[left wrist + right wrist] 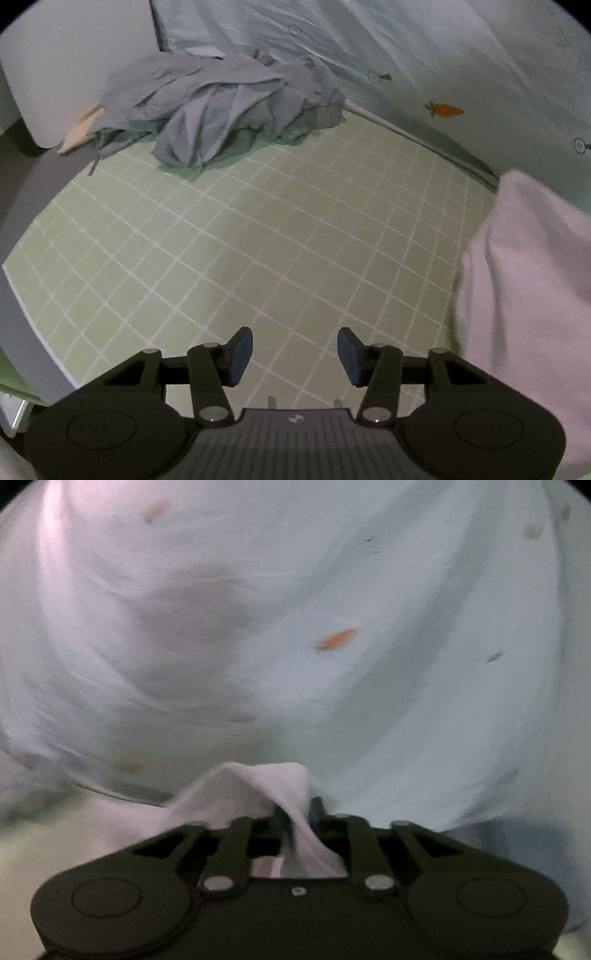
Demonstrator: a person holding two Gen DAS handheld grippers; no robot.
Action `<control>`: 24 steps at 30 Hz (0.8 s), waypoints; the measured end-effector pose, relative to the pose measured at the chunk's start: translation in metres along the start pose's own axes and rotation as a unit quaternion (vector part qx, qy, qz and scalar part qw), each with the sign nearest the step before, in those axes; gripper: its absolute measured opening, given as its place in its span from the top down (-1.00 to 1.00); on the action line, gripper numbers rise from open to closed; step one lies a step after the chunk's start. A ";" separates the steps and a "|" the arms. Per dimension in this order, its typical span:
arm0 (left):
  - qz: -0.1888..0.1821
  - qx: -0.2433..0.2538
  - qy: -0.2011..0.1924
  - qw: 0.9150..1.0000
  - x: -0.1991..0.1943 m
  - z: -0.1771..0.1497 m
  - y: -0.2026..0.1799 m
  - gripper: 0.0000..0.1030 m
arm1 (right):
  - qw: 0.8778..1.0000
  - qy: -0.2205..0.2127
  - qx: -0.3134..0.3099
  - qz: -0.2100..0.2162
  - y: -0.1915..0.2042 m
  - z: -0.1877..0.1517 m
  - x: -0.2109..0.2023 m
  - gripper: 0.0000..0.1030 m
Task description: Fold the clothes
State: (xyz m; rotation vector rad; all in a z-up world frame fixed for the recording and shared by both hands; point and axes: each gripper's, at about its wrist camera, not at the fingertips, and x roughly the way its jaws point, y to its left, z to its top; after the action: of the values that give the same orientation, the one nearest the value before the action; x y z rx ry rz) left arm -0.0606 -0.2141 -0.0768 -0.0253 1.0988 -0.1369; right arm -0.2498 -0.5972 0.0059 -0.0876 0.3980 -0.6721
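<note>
My left gripper (295, 350) hangs open over a green grid mat (258, 240), nothing between its blue pads. A crumpled grey-blue garment (221, 107) lies heaped at the mat's far left corner. At the right edge of the left wrist view a pale pink cloth (528, 295) hangs raised off the mat. In the blurred right wrist view, my right gripper (297, 812) is shut on a bunched fold of that pink cloth (258, 786), which drapes down over its fingers and to the left.
A pale blue sheet with carrot prints (406, 55) runs along the mat's far side and fills the right wrist view (369, 590). A white panel (55, 74) and a light wooden piece (79, 133) stand at the far left.
</note>
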 end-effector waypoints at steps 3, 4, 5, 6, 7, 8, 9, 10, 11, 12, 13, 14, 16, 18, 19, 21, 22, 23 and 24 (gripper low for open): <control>-0.004 0.016 0.005 1.000 0.009 0.004 -0.014 -0.01 | 0.992 0.074 -0.015 -0.098 -0.009 -0.026 0.024 -0.12; -0.005 0.024 0.005 1.000 0.011 0.006 -0.020 -0.02 | 0.991 0.091 0.012 -0.097 -0.015 -0.034 0.023 -0.22; -0.006 0.033 0.006 0.999 0.014 0.008 -0.026 -0.06 | 0.989 0.107 0.040 -0.095 -0.021 -0.042 0.023 -0.51; -0.008 0.041 0.007 0.999 0.016 0.010 -0.032 -0.11 | 0.986 0.123 0.067 -0.093 -0.026 -0.050 0.022 -0.66; -0.013 0.051 0.011 0.999 0.020 0.011 -0.039 -0.12 | 0.982 0.140 0.092 -0.092 -0.031 -0.059 0.021 -0.78; -0.022 0.064 0.016 0.998 0.024 0.012 -0.047 -0.12 | 0.977 0.157 0.112 -0.093 -0.032 -0.070 0.018 -0.78; -0.031 0.076 0.020 0.996 0.028 0.012 -0.055 -0.14 | 0.971 0.175 0.132 -0.094 -0.033 -0.080 0.015 -0.78; -0.043 0.089 0.025 0.995 0.031 0.013 -0.063 -0.15 | 0.965 0.193 0.153 -0.094 -0.035 -0.090 0.012 -0.78; -0.060 0.101 0.029 0.993 0.035 0.011 -0.070 -0.21 | 0.958 0.210 0.173 -0.095 -0.036 -0.101 0.009 -0.78; -0.077 0.110 0.034 0.990 0.040 0.010 -0.077 -0.26 | 0.950 0.227 0.193 -0.096 -0.037 -0.111 0.006 -0.79; -0.094 0.114 0.042 0.988 0.047 0.010 -0.085 -0.27 | 0.941 0.243 0.217 -0.096 -0.039 -0.121 0.004 -0.81; -0.107 0.115 0.050 0.986 0.054 0.011 -0.091 -0.27 | 0.928 0.255 0.252 -0.097 -0.043 -0.130 0.003 -0.81; -0.126 0.114 0.064 0.983 0.067 0.012 -0.104 -0.27 | 0.899 0.274 0.327 -0.103 -0.055 -0.150 -0.003 -0.84; -0.142 0.113 0.074 0.981 0.080 0.015 -0.117 -0.27 | 0.880 0.275 0.370 -0.111 -0.064 -0.160 -0.007 -0.88; -0.149 0.113 0.074 0.980 0.085 0.016 -0.123 -0.27 | 0.873 0.273 0.386 -0.116 -0.068 -0.163 -0.009 -0.91; -0.160 0.110 0.074 0.978 0.094 0.018 -0.133 -0.27 | 0.861 0.270 0.413 -0.124 -0.075 -0.168 -0.012 -0.92; -0.165 0.108 0.075 0.978 0.099 0.020 -0.138 -0.27 | 0.860 0.267 0.416 -0.128 -0.076 -0.167 -0.012 -0.92; -0.170 0.105 0.076 0.977 0.103 0.021 -0.142 -0.27 | 0.860 0.263 0.418 -0.131 -0.077 -0.167 -0.012 -0.92; -0.174 0.104 0.078 0.976 0.107 0.021 -0.145 -0.27 | 0.859 0.259 0.421 -0.135 -0.078 -0.166 -0.012 -0.92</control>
State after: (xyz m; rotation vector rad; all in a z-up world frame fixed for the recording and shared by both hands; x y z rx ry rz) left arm -0.0081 -0.3720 -0.1491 -0.0199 1.2250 -0.5755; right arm -0.3686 -0.6427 -0.1269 0.9100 0.5796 -1.1035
